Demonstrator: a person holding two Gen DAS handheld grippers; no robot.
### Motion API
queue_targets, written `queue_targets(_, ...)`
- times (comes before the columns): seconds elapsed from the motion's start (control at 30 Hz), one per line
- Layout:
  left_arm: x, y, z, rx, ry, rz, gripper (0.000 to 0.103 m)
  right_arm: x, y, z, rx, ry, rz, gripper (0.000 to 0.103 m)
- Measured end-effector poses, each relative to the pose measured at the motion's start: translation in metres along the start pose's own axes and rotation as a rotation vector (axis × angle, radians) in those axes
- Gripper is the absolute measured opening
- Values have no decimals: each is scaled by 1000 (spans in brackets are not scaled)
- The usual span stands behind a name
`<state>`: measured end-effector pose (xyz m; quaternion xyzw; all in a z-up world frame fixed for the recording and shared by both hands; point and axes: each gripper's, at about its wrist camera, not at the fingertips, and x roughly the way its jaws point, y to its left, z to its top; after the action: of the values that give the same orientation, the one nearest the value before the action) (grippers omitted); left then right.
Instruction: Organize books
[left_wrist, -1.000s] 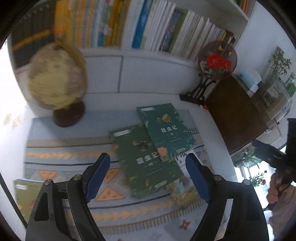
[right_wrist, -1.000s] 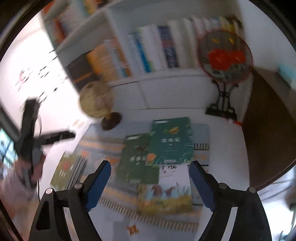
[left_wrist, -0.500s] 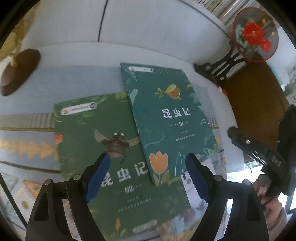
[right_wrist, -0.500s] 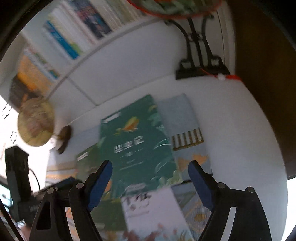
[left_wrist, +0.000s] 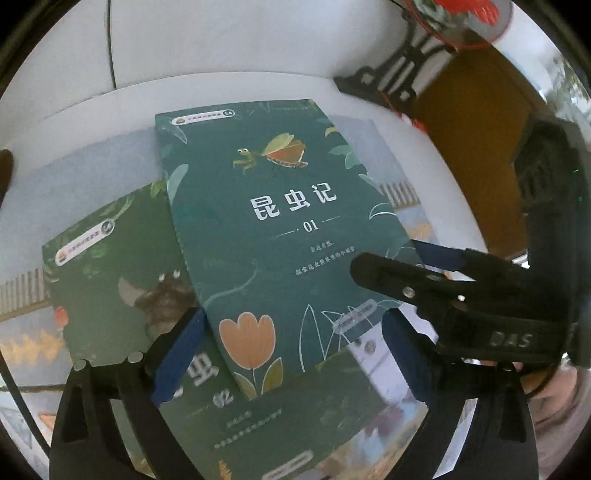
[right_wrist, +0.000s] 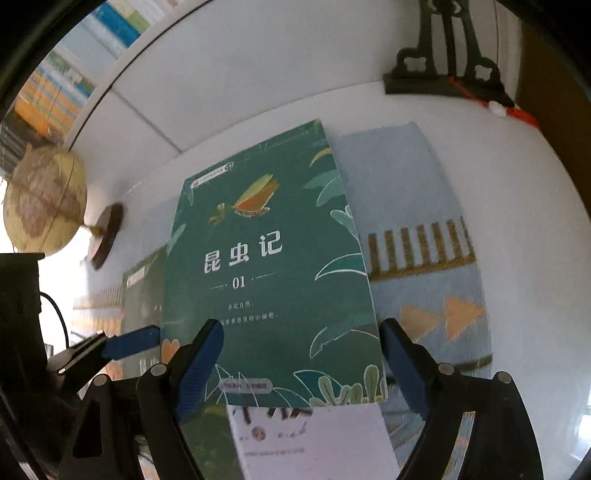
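Left hand-held gripper (left_wrist: 291, 354) jaws opening, right hand-held gripper (right_wrist: 301, 365) wide, apparently astride book 01 (right_wrist: 266, 266)

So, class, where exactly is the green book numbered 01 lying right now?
The book numbered 01 lies flat on the patterned blue mat, its left part overlapping the book numbered 02, with a white-covered book at its near edge.

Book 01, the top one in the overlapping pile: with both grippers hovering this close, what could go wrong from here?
1. Book 01 overlaps book 02 and a white-covered book; pinching its lower edge may drag those along.
2. The left gripper, jaws opening, and right gripper, jaws open, converge on the same corner and could collide.
3. The books lie flat on the patterned cloth, so a finger could snag it.
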<state>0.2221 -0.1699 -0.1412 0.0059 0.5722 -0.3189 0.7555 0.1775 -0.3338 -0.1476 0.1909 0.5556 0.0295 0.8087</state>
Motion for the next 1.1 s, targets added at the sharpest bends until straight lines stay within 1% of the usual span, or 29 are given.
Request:
queue_targets(0.07,-5,1,-9,-20,17,-48,95,-4,0,-11,4,12,16,86)
queue_targets(0.1,-11,0,-17,-33,23,-70,95,-10,-1,-18,17,3,18,86)
queue_targets(0.13,-15,-1,-24,-38,22,-75,95,-14,-3,-25,29,10,31,86)
queue_targets(0.17,-21,-4,-34,-33,20,-80,95,-19,-3,-36,39,23,52,86)
queue_targets(0.23,-33,-12,-57,-18,21,-100,95,-27,2,-56,30,46,68,85)
queue_targets(0.27,-36,-16,-70,-21,38,-128,94,-32,7,-72,10,68,78,85)
queue_targets(0.3,-41,-21,-87,-28,55,-157,94,-37,10,-87,9,82,105,81)
queue_targets(0.33,-44,-25,-99,-26,59,-154,94,-41,13,-101,17,102,127,77)
queue_targets(0.4,-53,-35,-131,-3,56,-144,94,-49,20,-130,15,121,133,76)
queue_targets(0.43,-55,-36,-141,-1,64,-139,94,-53,23,-146,8,123,131,76)
queue_targets(0.5,-61,-36,-159,-12,68,-131,94,-61,27,-172,0,107,110,76)
queue_targets(0.53,-66,-32,-162,-19,54,-117,94,-66,28,-181,-4,90,87,76)
queue_targets(0.6,-77,-20,-153,-36,11,-84,94,-73,28,-186,8,64,55,76)
queue_targets(0.7,-83,-3,-121,-48,-50,-43,94,-83,23,-174,37,9,70,76)
queue_targets(0.73,-83,3,-106,-41,-68,-32,95,-86,19,-164,59,-13,77,76)
queue_targets(0.77,-80,8,-97,-38,-68,-16,95,-85,16,-155,93,-33,98,76)
queue_targets(0.8,-74,11,-87,-42,-53,-7,95,-82,14,-147,124,-39,116,76)
queue_targets(0.87,-55,20,-66,-86,12,-34,95,-72,16,-133,167,-43,115,76)
queue_targets(0.93,-41,25,-54,-102,30,-17,95,-62,15,-121,186,-49,97,76)
queue_targets(1.0,-32,27,-55,-99,51,-12,95,-52,13,-111,201,-45,83,76)
queue_targets(1.03,-30,25,-57,-95,59,-22,95,-46,12,-109,213,-35,90,76)
queue_targets(1.07,-30,19,-60,-69,50,-31,96,-42,11,-109,230,-20,101,77)
queue_targets(1.1,-30,16,-63,-56,63,-53,93,-41,12,-109,235,-35,108,77)
